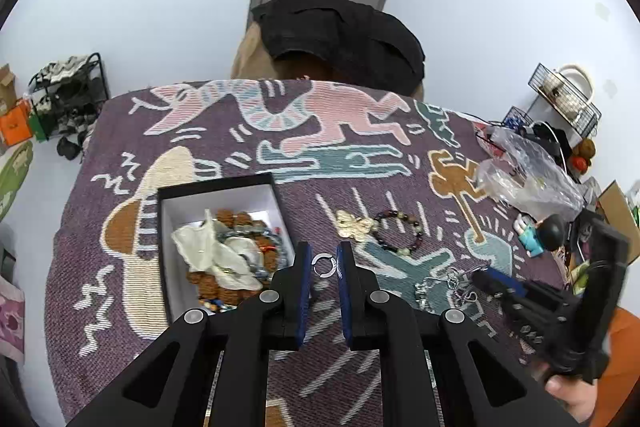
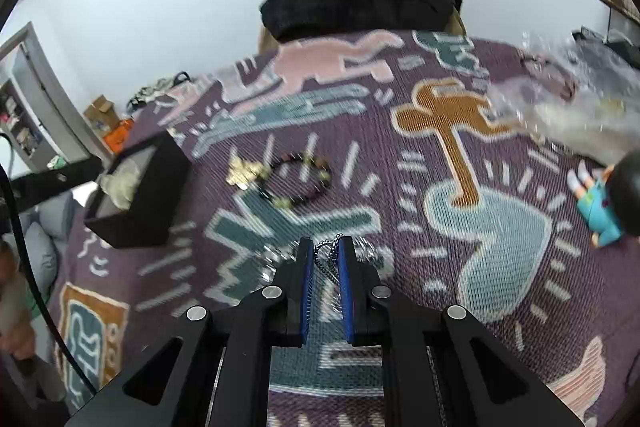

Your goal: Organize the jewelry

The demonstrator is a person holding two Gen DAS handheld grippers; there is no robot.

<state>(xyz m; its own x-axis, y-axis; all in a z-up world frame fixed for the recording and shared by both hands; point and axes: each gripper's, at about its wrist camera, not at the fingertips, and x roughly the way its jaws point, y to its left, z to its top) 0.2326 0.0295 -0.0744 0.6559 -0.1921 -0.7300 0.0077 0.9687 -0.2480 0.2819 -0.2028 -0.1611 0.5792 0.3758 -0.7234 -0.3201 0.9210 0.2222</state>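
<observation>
While the left claw (image 1: 324,265) grips a silver ring (image 1: 323,264), the right claw (image 2: 325,259) clasps a chain (image 2: 325,251)

The left black two-finger gripper with blue pads (image 1: 324,259) is reaching forward and tilting down, its jaws standing a little apart with a small silver ring (image 1: 324,264) sitting between the tips. The right black two-finger gripper with blue pads (image 2: 325,251) is angling low, its jaws closing around a silver ball-chain necklace (image 2: 326,259), a bare hand (image 1: 570,393) gripping its handle.
</observation>
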